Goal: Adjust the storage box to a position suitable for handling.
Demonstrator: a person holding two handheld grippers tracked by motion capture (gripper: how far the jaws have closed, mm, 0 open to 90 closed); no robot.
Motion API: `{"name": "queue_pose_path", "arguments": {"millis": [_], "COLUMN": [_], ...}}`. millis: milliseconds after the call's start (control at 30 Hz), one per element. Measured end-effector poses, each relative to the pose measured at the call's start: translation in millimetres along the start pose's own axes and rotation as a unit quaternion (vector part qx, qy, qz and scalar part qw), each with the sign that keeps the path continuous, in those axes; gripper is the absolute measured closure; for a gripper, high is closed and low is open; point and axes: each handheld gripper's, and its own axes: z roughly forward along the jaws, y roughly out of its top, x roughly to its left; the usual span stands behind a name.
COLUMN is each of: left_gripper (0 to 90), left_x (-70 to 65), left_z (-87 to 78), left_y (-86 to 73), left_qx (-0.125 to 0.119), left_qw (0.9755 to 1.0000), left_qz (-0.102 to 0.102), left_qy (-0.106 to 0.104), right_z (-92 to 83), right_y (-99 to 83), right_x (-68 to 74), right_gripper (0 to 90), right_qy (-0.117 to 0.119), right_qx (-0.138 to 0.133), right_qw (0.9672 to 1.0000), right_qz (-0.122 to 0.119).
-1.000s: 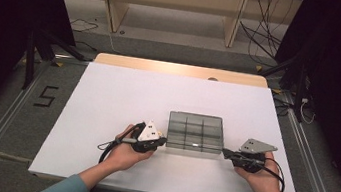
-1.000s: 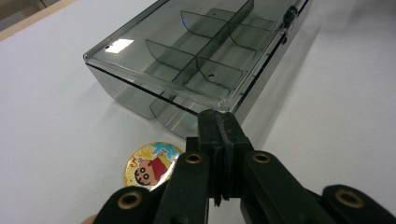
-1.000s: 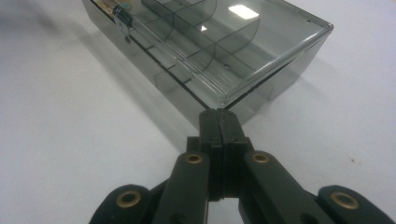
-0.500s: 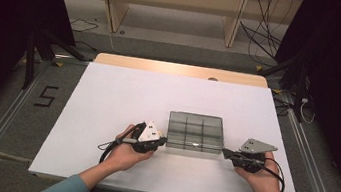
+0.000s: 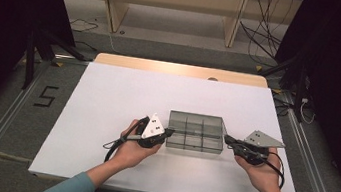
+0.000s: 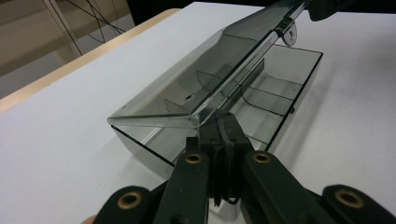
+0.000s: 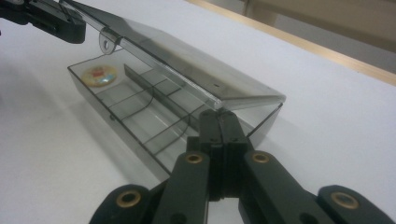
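Observation:
A smoky clear compartment box [image 5: 196,132] lies on the white table [image 5: 108,92], near its front edge. Its lid [image 6: 187,84] is raised part way, hinged along the far side. My left gripper [image 5: 169,133] is at the box's left end and my right gripper [image 5: 227,140] at its right end. Both are shut. In the left gripper view the closed tips [image 6: 223,122] sit under the lid's near corner. In the right gripper view the closed tips [image 7: 218,116] sit under the other corner of the lid [image 7: 187,60]. A small round yellow and red piece [image 7: 99,74] lies in an end compartment.
The box's dividers [image 7: 154,93] split it into several compartments. A wooden strip [image 5: 177,68] runs along the table's far edge, with shelving [image 5: 171,5] and cables [image 5: 263,33] behind. Dark stands flank both sides.

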Motion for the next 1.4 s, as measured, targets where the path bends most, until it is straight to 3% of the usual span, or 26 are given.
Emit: {"name": "queue_pose_path", "arguments": {"millis": [367, 500, 633, 967, 1233, 1400], "left_gripper": [89.5, 89.5, 89.5, 89.4, 78.5, 66.3], "left_x": [1.1, 1.0, 1.6, 5.3, 14.7, 22.8], "left_z": [2.5, 3.5, 3.8, 1.6, -5.2, -5.0], "left_y": [6.4, 7.0, 8.0, 6.9, -1.7, -0.6], "left_qx": [-0.018, -0.019, -0.023, -0.019, -0.007, -0.031], "left_qw": [0.9996, 0.9996, 0.9995, 0.9993, 0.9979, 0.9958], "left_qz": [-0.008, -0.008, -0.009, -0.003, 0.001, 0.009], "left_qy": [0.018, 0.019, 0.022, 0.031, 0.065, 0.085], "right_z": [4.5, 7.0, 8.9, 12.9, 14.3, 16.4], "right_y": [5.1, 4.2, 5.1, 10.7, 14.9, 18.0], "right_x": [-0.7, -0.9, -1.8, -3.2, -3.0, -3.5], "right_gripper": [90.0, 78.9, 69.6, 73.6, 77.1, 78.6], "right_qy": [-0.025, -0.043, -0.063, -0.083, -0.091, -0.096], "right_qx": [-0.009, 0.009, 0.006, -0.031, -0.048, -0.055], "right_qw": [0.9996, 0.9990, 0.9978, 0.9957, 0.9941, 0.9930], "right_qz": [0.002, -0.009, -0.017, -0.027, -0.034, -0.041]}}
